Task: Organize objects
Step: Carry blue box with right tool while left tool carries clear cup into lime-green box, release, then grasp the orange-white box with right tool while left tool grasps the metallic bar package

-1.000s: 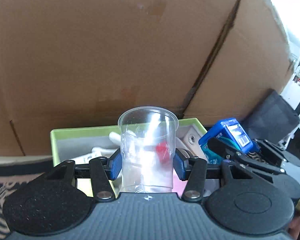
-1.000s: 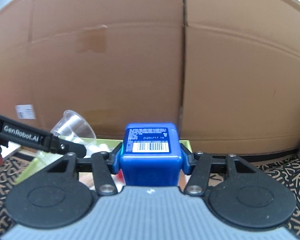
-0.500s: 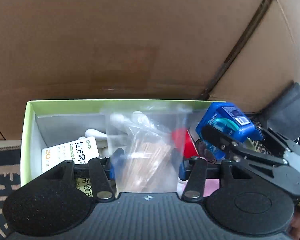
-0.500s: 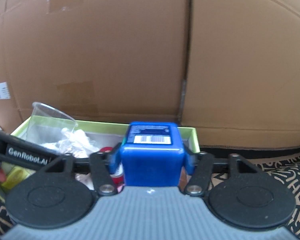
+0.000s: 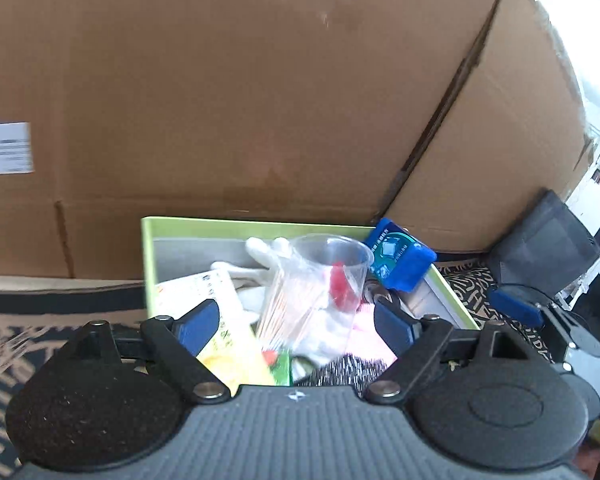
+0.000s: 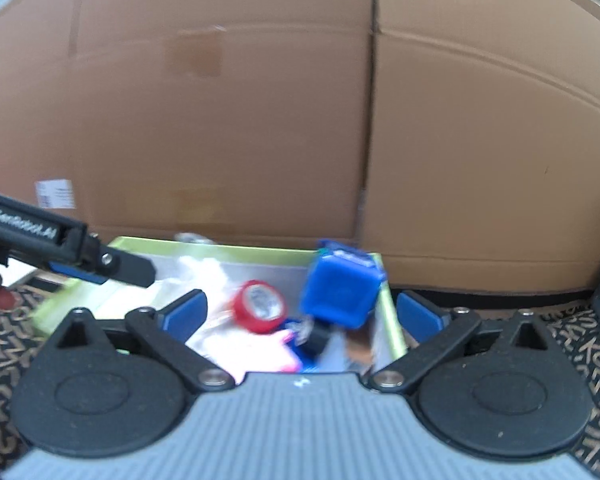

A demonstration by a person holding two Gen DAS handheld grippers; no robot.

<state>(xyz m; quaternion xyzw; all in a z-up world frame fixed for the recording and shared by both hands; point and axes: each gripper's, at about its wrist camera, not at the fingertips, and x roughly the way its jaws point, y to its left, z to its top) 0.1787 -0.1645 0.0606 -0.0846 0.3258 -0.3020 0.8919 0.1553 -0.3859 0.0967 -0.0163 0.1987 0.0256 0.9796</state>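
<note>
A green-rimmed box [image 5: 146,256] holds a jumble of items. A clear plastic cup [image 5: 320,292] lies tilted among them, free of my left gripper [image 5: 296,320], whose jaws are opening with wide gaps on both sides of the cup. A blue box [image 6: 340,288] with a barcode label tips over the green box's [image 6: 390,308] right end, loose between the opening jaws of my right gripper [image 6: 300,312]; neither pad touches it. The same blue box [image 5: 400,258] shows at the green box's far right corner in the left wrist view. A red tape roll [image 6: 258,306] lies inside.
A big cardboard carton [image 5: 260,100] stands right behind the green box. White gloves [image 5: 268,252], a yellow-white packet [image 5: 208,300] and something pink [image 6: 260,348] fill the box. A patterned cloth [image 6: 572,340] covers the surface. A dark object [image 5: 548,240] sits at right.
Both grippers moved in over the green box and opened. The cup and the blue box left their jaws and dropped into the box; both grippers then pulled back.
</note>
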